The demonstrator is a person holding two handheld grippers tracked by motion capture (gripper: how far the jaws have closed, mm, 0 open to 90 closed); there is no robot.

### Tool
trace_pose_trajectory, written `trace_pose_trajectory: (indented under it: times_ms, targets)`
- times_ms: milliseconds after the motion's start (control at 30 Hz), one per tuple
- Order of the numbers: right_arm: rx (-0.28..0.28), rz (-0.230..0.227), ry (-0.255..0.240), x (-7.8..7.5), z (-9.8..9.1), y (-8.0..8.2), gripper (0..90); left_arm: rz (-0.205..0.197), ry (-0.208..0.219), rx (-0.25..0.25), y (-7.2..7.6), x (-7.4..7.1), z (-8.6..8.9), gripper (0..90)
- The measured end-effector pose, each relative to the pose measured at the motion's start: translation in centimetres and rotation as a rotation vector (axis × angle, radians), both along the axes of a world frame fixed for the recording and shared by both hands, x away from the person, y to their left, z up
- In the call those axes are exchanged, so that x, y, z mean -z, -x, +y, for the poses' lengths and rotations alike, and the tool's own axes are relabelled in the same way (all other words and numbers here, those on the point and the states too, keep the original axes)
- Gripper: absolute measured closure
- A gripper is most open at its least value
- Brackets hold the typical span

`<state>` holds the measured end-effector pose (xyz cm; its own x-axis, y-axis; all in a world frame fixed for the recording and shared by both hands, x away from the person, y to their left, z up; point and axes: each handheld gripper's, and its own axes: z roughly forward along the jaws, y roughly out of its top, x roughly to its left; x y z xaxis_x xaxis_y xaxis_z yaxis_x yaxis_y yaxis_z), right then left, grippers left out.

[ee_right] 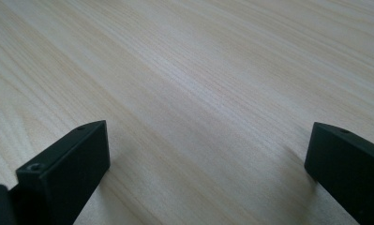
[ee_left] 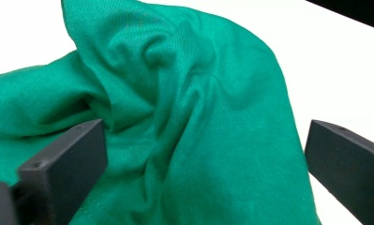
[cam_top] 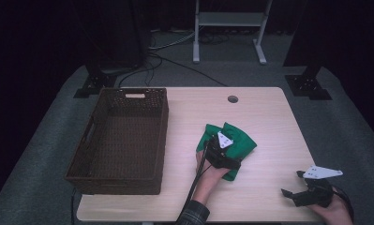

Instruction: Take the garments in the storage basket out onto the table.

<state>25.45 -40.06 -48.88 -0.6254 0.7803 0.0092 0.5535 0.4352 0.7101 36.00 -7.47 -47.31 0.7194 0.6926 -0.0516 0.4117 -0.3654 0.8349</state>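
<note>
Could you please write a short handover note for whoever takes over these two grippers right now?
Left gripper: open, fingers spread either side of the green cloth without pinching it.
Right gripper: open, holding nothing, low over bare table at the near right corner.
Things: the cloth lies crumpled at mid-table; the brown wicker basket stands at the left with nothing visible inside.
Done: cloth bunched into a heap, as far as can be seen.
Left: probably grip the cloth and move it into the basket.

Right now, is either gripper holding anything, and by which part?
Nothing is held. The left gripper is open over the crumpled green cloth; the right gripper is open.
</note>
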Motion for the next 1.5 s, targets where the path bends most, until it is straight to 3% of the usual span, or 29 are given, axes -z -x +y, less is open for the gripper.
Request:
trace_pose_trajectory:
  times_ms: [167, 700, 1067, 1500]
  targets:
    - [0.0, 0.0, 0.0, 0.0, 0.0, 0.0, 0.0, -0.011, 0.018, 0.013, 0.5, -0.6, 0.7, 0.0]
    - [0.0, 0.001, 0.0, 0.0, 0.0, 0.0, 0.0, -0.033, -0.021, 0.037, 2.8, -1.9, 3.6, 0.0]
    - [0.0, 0.001, 0.0, 0.0, 0.0, 0.0, 0.0, -0.045, -0.055, 0.039, 4.4, -1.5, 5.7, 0.0]
    - [0.001, 0.001, 0.0, 0.0, 0.0, 0.0, 0.0, -0.026, -0.098, 0.006, 5.9, -0.3, 8.7, 0.0]
